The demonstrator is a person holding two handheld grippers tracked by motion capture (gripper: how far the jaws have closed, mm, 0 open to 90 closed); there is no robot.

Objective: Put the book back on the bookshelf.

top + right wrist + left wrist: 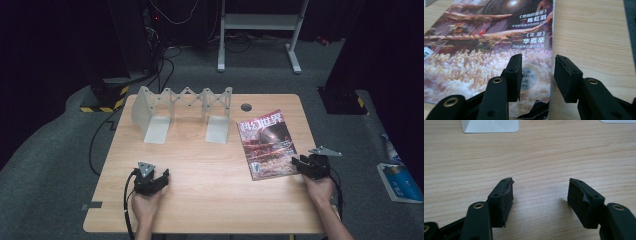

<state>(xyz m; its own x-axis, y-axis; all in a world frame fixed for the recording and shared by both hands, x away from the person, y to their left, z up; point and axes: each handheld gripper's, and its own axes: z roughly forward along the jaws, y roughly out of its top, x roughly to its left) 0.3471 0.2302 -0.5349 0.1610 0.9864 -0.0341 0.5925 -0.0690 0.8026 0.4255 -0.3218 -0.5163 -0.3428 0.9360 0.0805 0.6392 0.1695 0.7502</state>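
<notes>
My right tongs [537, 71], spread, straddle the glossy sci-fi magazine's [266, 143] torn five-o'clock corner at the wooden desk's [210, 165] three o'clock, left tongs [540, 196] spread idle; pinching there could rip it further.

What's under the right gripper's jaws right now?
The colourful magazine lies flat on the wooden table, its near right corner under the open right gripper. Anything beneath the cover is hidden.
</notes>
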